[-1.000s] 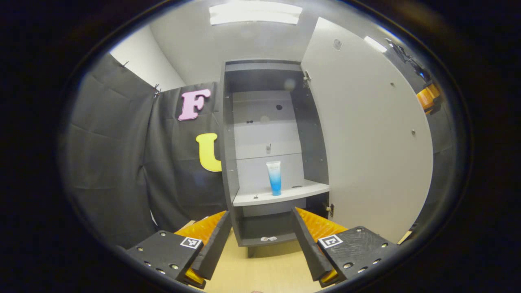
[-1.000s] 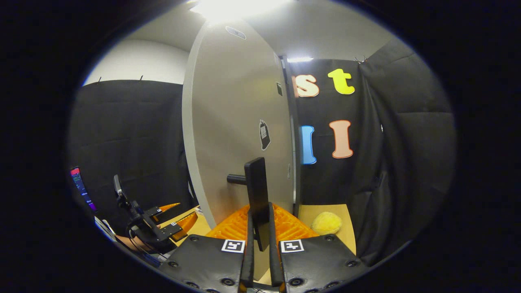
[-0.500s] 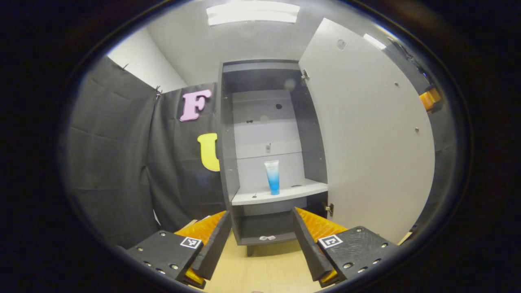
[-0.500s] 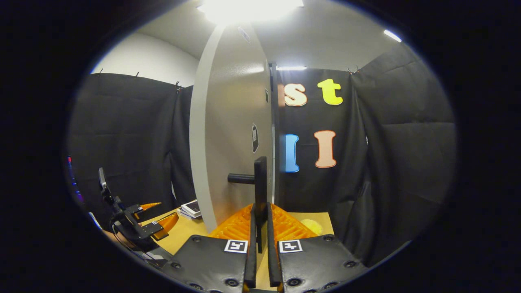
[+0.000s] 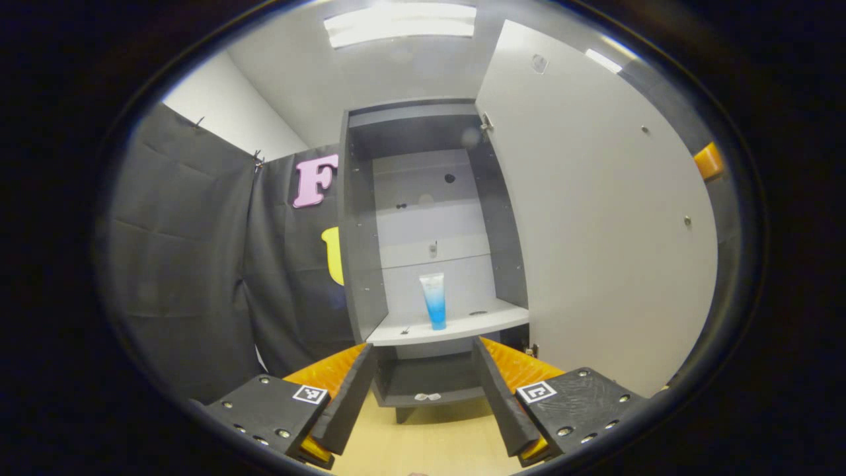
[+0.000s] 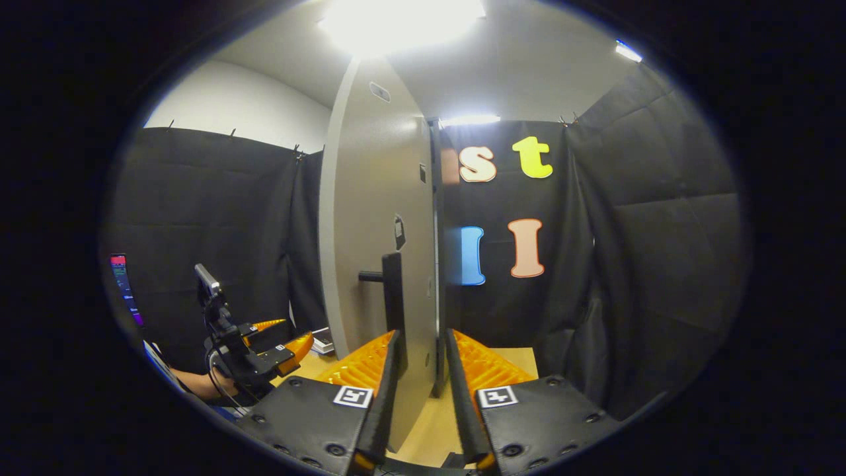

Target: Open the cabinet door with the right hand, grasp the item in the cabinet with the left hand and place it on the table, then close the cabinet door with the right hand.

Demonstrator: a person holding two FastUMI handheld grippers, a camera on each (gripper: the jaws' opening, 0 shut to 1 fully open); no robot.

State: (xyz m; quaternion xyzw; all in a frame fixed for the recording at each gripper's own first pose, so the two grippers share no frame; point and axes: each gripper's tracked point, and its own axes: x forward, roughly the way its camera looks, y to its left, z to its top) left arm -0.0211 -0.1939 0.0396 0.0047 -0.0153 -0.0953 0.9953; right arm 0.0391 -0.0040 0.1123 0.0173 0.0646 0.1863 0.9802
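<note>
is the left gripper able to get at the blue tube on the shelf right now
Probably yes. The cabinet door stands swung wide to the right, and the tube stands upright alone on the shelf, straight ahead between the left gripper's open fingers. Nothing sits between them; it just needs to move forward.

Tube [image 5: 433, 301] fades clear-white at top to blue at bottom. Cabinet [image 5: 360, 264] is dark grey with a light grey shelf [image 5: 456, 322]; door [image 5: 595, 218] off-white with a black handle [image 6: 391, 291]. Table [image 5: 429, 439] is light wood tone.
</note>
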